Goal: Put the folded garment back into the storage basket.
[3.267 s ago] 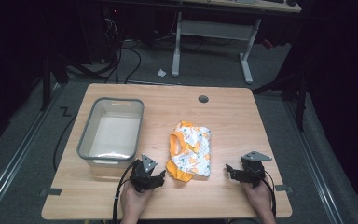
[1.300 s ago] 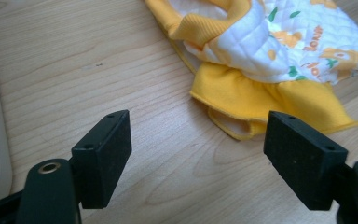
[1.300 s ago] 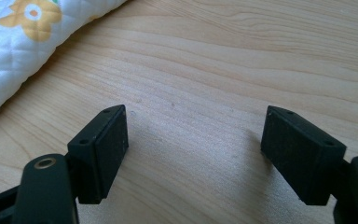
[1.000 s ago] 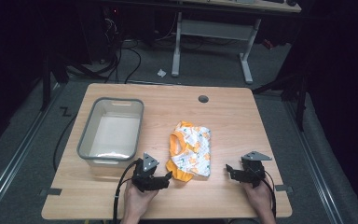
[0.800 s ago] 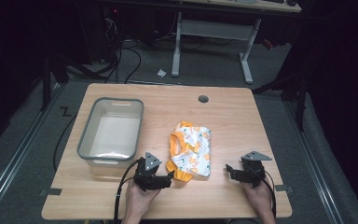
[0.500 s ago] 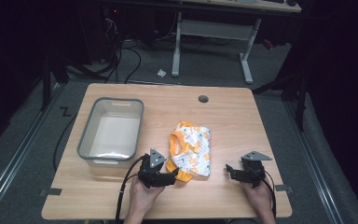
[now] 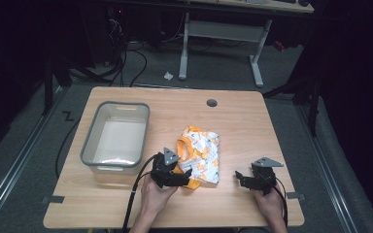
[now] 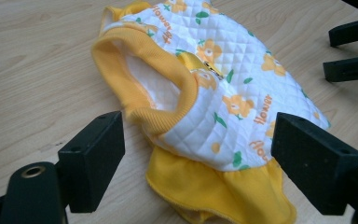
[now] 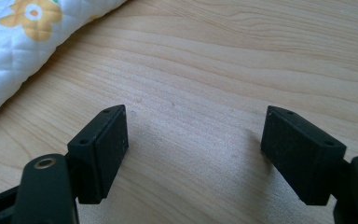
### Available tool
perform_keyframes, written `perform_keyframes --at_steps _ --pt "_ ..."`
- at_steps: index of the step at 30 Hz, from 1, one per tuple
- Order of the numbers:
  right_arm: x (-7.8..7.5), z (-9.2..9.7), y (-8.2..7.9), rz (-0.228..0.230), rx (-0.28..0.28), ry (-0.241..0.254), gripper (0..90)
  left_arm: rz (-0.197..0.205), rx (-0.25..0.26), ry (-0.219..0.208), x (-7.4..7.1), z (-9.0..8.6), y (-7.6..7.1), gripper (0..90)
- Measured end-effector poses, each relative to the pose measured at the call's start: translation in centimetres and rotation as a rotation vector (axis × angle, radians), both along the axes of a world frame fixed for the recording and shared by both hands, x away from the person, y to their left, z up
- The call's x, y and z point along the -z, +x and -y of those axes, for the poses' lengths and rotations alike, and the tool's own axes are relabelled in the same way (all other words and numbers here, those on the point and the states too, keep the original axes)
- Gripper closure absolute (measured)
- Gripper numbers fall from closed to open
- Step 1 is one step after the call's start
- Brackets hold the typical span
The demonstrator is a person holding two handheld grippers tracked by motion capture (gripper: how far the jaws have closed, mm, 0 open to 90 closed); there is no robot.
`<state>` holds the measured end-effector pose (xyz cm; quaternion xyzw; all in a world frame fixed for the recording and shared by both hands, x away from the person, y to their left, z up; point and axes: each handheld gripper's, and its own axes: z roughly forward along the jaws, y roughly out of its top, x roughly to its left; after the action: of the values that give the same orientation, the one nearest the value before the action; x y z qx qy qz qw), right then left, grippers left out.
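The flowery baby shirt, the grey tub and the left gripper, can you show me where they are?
flowery baby shirt (image 8: 223, 88): left gripper view, on its white quilted front.
grey tub (image 7: 88, 148): high view, on its left rim.
left gripper (image 7: 184, 175): high view, between its open jaw tips, at the shirt's near edge.

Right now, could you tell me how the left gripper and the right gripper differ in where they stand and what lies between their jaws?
The left gripper sits at the near edge of the quilted garment, its jaws, which have just been opening, wide around the yellow hem without pressing it; the right gripper stands apart from the garment, with bare table between its jaws. The left gripper points at the cloth's yellow collar; the right gripper faces wood beside the cloth. Both are open and hand-held.
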<state>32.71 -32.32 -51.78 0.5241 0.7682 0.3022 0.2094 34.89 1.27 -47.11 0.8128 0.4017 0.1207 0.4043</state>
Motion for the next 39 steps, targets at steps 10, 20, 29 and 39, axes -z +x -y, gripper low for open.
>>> perform_keyframes --at_steps 10,20,29,39 --pt "0.0 0.0 0.0 0.001 0.000 0.000 23.3 -0.009 -0.023 0.004 -0.3 0.5 1.8 16.2" --pt "0.0 0.0 0.0 0.000 0.001 0.001 23.3 -0.034 -0.038 0.025 0.0 1.4 3.8 15.8" --pt "0.0 0.0 0.0 0.000 0.001 0.001 23.3 -0.060 -0.057 0.038 0.9 2.2 5.4 15.6" --pt "0.0 0.0 0.0 0.000 0.001 0.001 23.3 -0.094 -0.073 0.055 2.3 2.6 6.3 15.3"
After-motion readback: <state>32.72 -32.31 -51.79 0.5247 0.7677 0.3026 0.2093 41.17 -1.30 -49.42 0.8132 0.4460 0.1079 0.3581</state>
